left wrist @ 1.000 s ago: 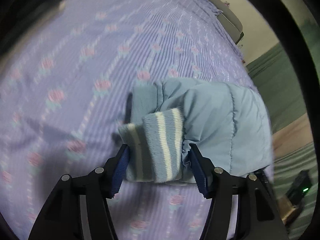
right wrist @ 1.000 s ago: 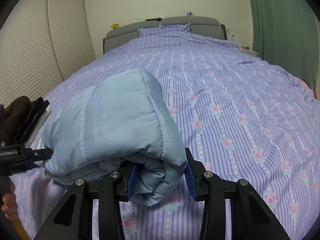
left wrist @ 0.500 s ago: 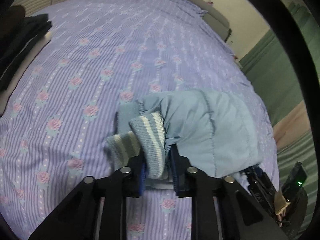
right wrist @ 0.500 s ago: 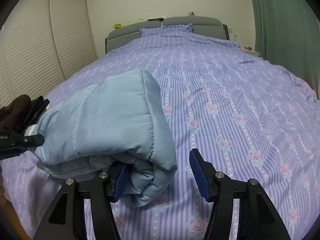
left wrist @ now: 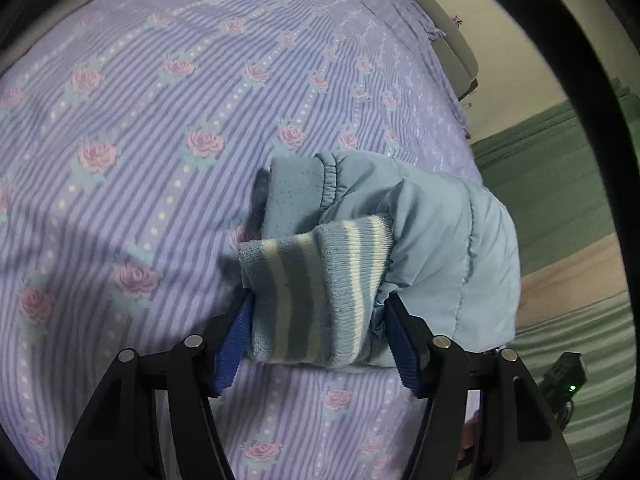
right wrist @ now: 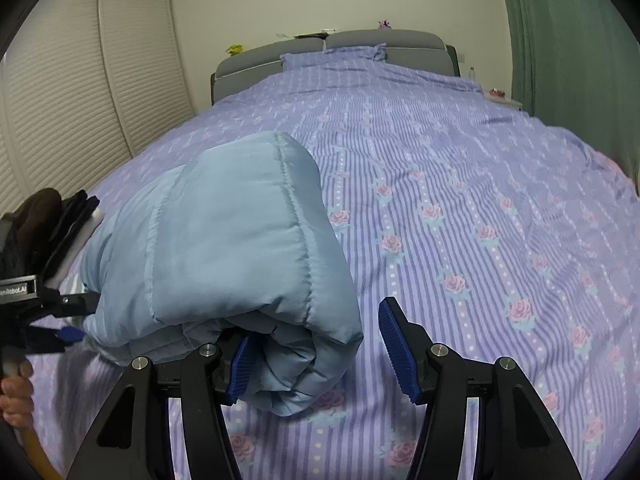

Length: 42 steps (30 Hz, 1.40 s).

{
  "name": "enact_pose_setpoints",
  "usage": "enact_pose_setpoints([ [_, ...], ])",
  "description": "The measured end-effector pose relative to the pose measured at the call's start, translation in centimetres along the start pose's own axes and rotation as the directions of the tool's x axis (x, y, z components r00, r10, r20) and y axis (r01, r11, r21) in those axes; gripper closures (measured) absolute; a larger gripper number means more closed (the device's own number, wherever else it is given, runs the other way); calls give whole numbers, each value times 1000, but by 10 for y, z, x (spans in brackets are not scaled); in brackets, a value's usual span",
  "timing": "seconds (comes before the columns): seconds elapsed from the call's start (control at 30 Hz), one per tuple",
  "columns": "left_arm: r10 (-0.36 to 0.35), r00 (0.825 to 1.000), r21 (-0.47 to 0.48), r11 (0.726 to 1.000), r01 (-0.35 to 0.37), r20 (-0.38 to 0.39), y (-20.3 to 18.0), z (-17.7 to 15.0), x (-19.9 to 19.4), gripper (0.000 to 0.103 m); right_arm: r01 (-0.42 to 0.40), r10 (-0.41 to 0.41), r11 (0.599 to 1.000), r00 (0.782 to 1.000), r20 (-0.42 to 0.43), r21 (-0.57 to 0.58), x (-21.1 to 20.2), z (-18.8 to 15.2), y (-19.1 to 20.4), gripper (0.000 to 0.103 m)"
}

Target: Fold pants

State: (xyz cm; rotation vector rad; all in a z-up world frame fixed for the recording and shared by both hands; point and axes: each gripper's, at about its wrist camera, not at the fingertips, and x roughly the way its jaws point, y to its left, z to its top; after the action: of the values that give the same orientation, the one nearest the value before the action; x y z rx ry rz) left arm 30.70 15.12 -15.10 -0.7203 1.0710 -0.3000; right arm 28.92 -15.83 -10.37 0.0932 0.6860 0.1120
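Light blue padded pants [right wrist: 224,248] lie folded in a thick bundle on the purple flowered bedspread [right wrist: 460,200]. Their striped knit cuff [left wrist: 316,296] faces the left wrist camera. My left gripper [left wrist: 320,336] is open, with its blue pads on either side of the cuff. My right gripper [right wrist: 320,352] is open at the other end of the bundle; its left pad [right wrist: 240,364] touches the folded edge and its right pad [right wrist: 400,352] stands apart from the cloth. The left gripper also shows in the right wrist view [right wrist: 68,320].
A pile of dark clothes [right wrist: 44,220] lies at the bed's left edge. The grey headboard [right wrist: 332,48] and a pillow stand at the far end. Green curtains [right wrist: 568,40] hang on the right, louvred closet doors [right wrist: 80,80] on the left.
My left gripper, which pinched the striped cuff half a second ago, has opened wide around it. My right gripper opened earlier and stays open. The bundle rests on the bed.
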Motion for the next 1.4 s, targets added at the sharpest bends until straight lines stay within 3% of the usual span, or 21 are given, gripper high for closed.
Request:
enact_pose_setpoints([
  [0.03,-26,1000,-5,1000,26,-4,3,0,-3,62,4,-4,1000,1000,4,-7,0,0,1,45],
  [0.07,-50,999,-6,999,50,-7,2,-1,-5,70,10,-10,1000,1000,6,-18,1,0,2,45],
  [0.13,-59,998,24,998,58,7,-1,-6,-12,75,23,-22,999,1000,9,-33,0,0,4,45],
  [0.23,-1,997,115,993,-8,78,-22,-7,-22,77,24,-23,999,1000,11,-41,-1,0,1,45],
  [0.4,11,987,245,968,-51,163,-59,7,-24,77,58,-58,998,997,59,-8,-6,-2,-11,45],
  [0.57,35,992,314,947,-73,123,-81,20,-5,77,181,-180,984,982,64,-4,-3,-8,-15,45],
  [0.7,115,988,324,935,-143,106,-78,23,-6,77,213,-203,974,972,114,-83,-11,-11,-5,41],
  [0.8,135,988,290,945,-149,70,-67,24,-1,76,192,-187,979,980,74,-70,-10,-8,-7,40],
  [0.93,159,986,302,938,-167,53,-60,21,8,75,175,-175,982,985,11,-74,0,-11,-16,39],
  [1.07,150,988,293,943,-155,40,-51,13,11,71,128,-128,992,990,-65,-11,17,-20,-36,33],
  [1.13,137,990,267,953,-142,37,-42,11,11,69,130,-131,991,989,-63,-23,18,-20,-36,32],
  [1.23,141,989,255,956,-147,41,-26,9,2,65,117,-120,992,990,-75,-44,16,-18,-34,31],
  [1.4,179,982,267,945,-188,58,-33,5,-1,61,54,-66,993,991,-114,-104,-14,-16,-25,31],
])
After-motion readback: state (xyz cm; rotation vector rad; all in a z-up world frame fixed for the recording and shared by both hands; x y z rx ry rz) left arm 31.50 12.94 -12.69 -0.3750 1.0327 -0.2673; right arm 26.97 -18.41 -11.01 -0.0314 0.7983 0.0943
